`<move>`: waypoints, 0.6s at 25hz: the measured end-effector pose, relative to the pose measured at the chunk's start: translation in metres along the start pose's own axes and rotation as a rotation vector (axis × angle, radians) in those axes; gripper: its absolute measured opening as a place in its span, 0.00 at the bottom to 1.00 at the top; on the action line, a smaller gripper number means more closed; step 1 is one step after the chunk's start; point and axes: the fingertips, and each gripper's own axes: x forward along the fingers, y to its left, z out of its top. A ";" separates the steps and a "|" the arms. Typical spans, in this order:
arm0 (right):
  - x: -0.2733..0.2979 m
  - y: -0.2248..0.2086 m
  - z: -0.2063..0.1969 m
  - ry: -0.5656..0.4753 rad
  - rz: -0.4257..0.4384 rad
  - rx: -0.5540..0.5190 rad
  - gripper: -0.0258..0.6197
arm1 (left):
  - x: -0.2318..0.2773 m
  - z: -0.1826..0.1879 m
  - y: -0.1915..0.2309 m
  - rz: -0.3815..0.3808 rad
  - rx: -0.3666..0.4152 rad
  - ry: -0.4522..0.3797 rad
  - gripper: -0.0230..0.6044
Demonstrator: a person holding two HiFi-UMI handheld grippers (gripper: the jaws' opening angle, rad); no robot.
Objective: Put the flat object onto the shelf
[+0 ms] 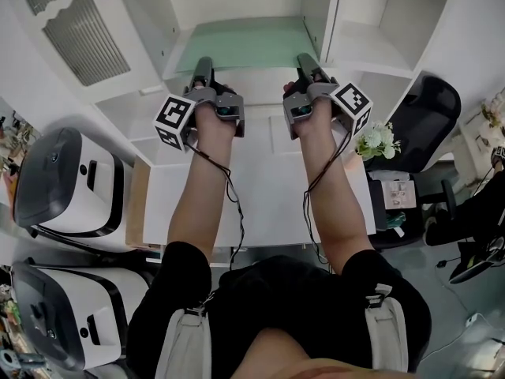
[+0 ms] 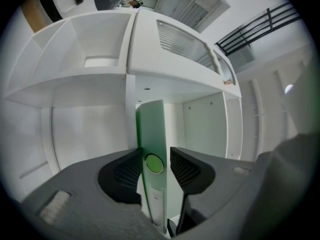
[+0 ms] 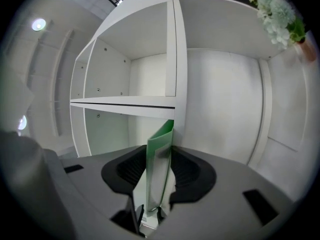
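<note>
Green flat object (image 1: pixel 245 44) lay flat on shelf (image 1: pixel 251 75) in middle compartment of white cabinet (image 1: pixel 371 22), near edge along shelf's front edge. Left hand-held gripper (image 1: pixel 204 61) sat at object's near-left corner, released: object between pads, gap visible beside one pad. Right hand-held gripper (image 1: pixel 308 60) sat at near-right corner, jaws likewise parted round object's edge, not clamping. Both arms reached across white bench (image 1: pixel 260 180). Flowers (image 1: pixel 377 140) stood near bench's right edge, black chair (image 1: pixel 430 109) beyond.
</note>
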 end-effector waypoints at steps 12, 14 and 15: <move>-0.047 0.009 0.003 0.030 0.081 -0.357 0.28 | -0.043 -0.001 -0.032 -0.088 0.342 -0.016 0.34; -0.060 0.011 0.002 0.033 0.084 -0.542 0.28 | -0.056 -0.007 -0.033 -0.068 0.505 -0.007 0.34; -0.067 0.012 0.000 0.038 0.083 -0.647 0.28 | -0.063 -0.010 -0.033 -0.046 0.610 -0.003 0.33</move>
